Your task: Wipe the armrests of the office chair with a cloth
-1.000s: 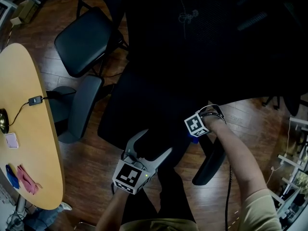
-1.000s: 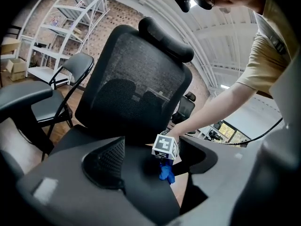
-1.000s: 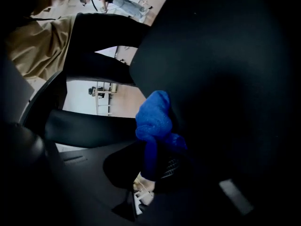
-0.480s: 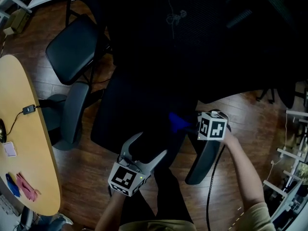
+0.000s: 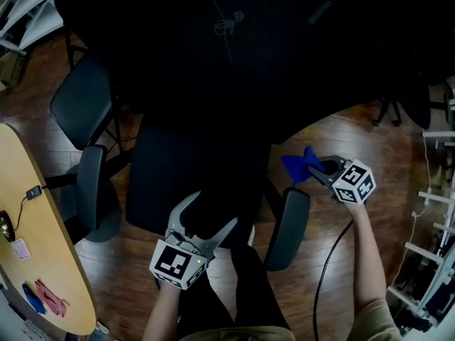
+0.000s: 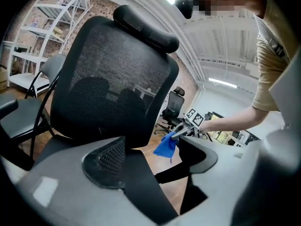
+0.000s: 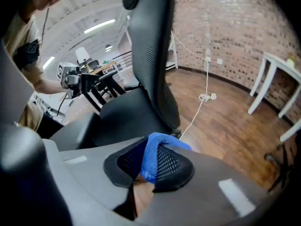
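Tilted down near the armrest [image 5: 288,226], the right gripper [image 5: 316,170] is clamped on blue cloth [image 5: 298,164]; the left gripper [image 5: 211,212] fingers are spread; the counter [image 5: 43,261] is shown only in the head view.

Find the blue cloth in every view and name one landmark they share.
Head view: blue cloth right of centre, just above the armrest in the picture.
Left gripper view: centre, just right of the mesh backrest.
Right gripper view: bottom centre, clamped in the right gripper.
Shared landmark: the office chair's mesh backrest.

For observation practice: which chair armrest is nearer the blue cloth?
The right armrest, beside the blue cloth in the right gripper; the left armrest is much farther away.
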A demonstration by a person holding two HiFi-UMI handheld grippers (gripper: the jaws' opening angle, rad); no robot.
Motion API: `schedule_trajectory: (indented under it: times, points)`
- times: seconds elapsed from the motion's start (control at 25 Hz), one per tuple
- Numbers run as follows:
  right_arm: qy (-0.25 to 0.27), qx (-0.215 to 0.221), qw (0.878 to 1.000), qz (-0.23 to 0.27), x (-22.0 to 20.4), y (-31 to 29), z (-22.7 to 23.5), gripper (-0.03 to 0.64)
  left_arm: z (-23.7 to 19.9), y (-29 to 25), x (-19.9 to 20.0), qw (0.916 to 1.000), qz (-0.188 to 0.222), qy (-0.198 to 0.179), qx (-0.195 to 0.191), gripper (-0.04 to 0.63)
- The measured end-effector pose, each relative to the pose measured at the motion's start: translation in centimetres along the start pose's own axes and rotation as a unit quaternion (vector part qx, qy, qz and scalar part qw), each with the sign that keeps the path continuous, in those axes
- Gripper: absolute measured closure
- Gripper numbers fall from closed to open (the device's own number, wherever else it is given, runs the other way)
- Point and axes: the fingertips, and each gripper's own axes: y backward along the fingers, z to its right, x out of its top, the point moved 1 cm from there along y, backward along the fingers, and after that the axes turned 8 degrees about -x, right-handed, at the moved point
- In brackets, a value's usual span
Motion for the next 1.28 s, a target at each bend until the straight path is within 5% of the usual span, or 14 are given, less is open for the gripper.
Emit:
schedule_trajectory:
  times: [0.24,0.44,0.64,0.8,1.08,1.2,1.28]
  points:
    - [-0.113,0.144,0.983,0.008,-5.1,-9.8,-2.2,0.588,-0.7,-2.6,-0.5,0.9991,-0.023,-0.032,-0.014,0.244]
    - [-0.144,0.209,0.967,-0.014,-7.3,-15.8,-5.0,0.588,-1.3,-3.6,-1.4,0.9971,-0.055,-0.05,-0.018,0.245]
    - [-0.151,0.28,0.947,0.03,-6.8,-14.8,-6.4,0.589,-1.7,-3.9,-2.7,0.9963,-0.072,-0.047,-0.007,0.245]
    - [-0.158,0.387,0.905,0.082,-4.5,-9.8,-8.9,0.589,-1.1,-4.3,-2.6,0.9973,-0.065,-0.034,-0.004,0.245]
    - [-0.192,0.549,0.801,0.144,-1.4,-1.6,-12.3,0.589,0.7,-5.0,-1.6,0.9976,-0.057,-0.034,-0.02,0.245]
    - [-0.221,0.561,0.778,0.176,-1.3,-0.3,-12.8,0.595,0.9,-4.8,-1.3,0.9972,-0.059,-0.039,-0.026,0.245]
    - [-0.239,0.55,0.774,0.204,-1.6,-0.1,-12.7,0.595,0.9,-4.7,-1.2,0.997,-0.059,-0.042,-0.027,0.245]
